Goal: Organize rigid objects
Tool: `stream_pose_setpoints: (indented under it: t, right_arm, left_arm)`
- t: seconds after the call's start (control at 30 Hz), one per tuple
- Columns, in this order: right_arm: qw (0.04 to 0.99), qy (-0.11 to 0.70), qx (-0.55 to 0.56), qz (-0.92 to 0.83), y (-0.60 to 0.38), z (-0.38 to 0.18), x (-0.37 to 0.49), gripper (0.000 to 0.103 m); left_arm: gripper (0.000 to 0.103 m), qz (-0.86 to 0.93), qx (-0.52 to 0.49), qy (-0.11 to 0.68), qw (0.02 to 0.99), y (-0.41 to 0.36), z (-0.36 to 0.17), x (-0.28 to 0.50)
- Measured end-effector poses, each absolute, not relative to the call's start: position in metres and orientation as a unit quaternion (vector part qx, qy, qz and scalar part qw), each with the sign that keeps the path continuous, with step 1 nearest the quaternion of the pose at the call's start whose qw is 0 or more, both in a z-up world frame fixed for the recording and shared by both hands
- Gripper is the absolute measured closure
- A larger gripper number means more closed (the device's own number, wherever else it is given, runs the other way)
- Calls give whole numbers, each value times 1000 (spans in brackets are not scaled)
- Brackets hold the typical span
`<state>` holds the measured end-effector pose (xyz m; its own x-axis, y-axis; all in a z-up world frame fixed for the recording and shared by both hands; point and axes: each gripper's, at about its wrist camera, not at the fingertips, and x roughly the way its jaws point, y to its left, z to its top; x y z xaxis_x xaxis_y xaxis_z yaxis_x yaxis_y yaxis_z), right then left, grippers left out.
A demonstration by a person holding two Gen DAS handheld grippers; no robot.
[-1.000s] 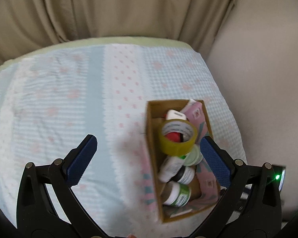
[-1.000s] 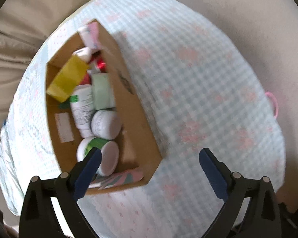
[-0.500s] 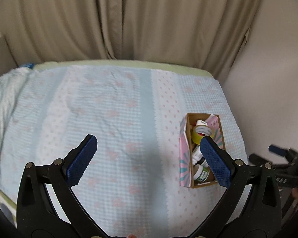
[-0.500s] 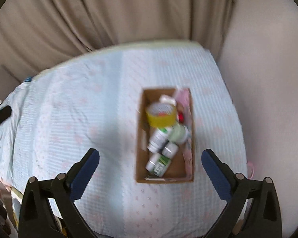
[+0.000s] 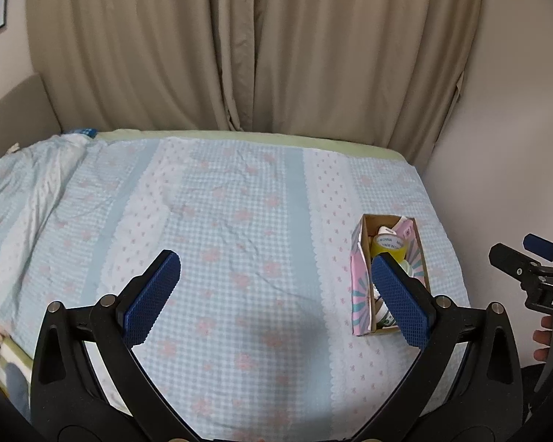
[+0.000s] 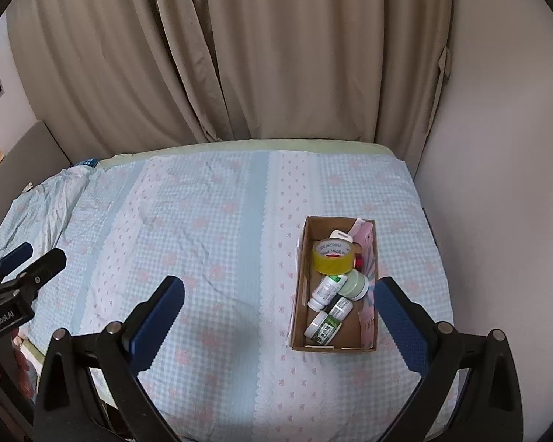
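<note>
Both grippers are hanging spread and empty above the bed, well apart from the box.

The open brown cardboard box (image 6: pixel 333 287) is sitting near the right edge of the blue-and-pink checked bedspread (image 6: pixel 210 258), holding a yellow roll of tape (image 6: pixel 331 256), a pale green jar (image 6: pixel 357 284) and white bottles (image 6: pixel 326 291), probably gathered there as the tidy spot. The left gripper (image 5: pixel 276 294) is blocking much of the box in its own view; the right gripper (image 6: pixel 276 313) is carrying nothing. The labels are too small to read.
</note>
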<state>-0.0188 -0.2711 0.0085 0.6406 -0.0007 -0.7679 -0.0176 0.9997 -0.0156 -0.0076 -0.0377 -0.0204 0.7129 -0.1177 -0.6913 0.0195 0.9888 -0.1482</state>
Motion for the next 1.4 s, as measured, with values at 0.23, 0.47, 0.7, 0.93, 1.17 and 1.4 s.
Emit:
stream_pose_setpoints:
  t: [0.23, 0.47, 0.7, 0.93, 1.17, 1.4]
  right_arm:
    - [912, 410, -5, -14, -275, 19, -26, 1]
    - [916, 401, -2, -27, -277, 27, -31, 1]
    - [916, 400, 3, -35, -280, 27, -32, 1]
    - [916, 398, 12, -45, -282, 29, -31, 1]
    - [918, 392, 15, -52, -282, 33, -31, 1]
    - [921, 386, 13, -56, -281, 36, -29, 1]
  left_arm:
    - [0, -38, -58, 366, 928, -44, -17, -14]
    - [0, -43, -49, 359, 931, -54, -12, -14]
    - [0, -51, -40, 360, 931, -59, -12, -12]
    - [0, -59, -33, 358, 931, -61, -10, -9]
    - [0, -66, -20, 350, 934, -62, -7, -8]
    - [0, -70, -13, 343, 936, -60, -4, -6]
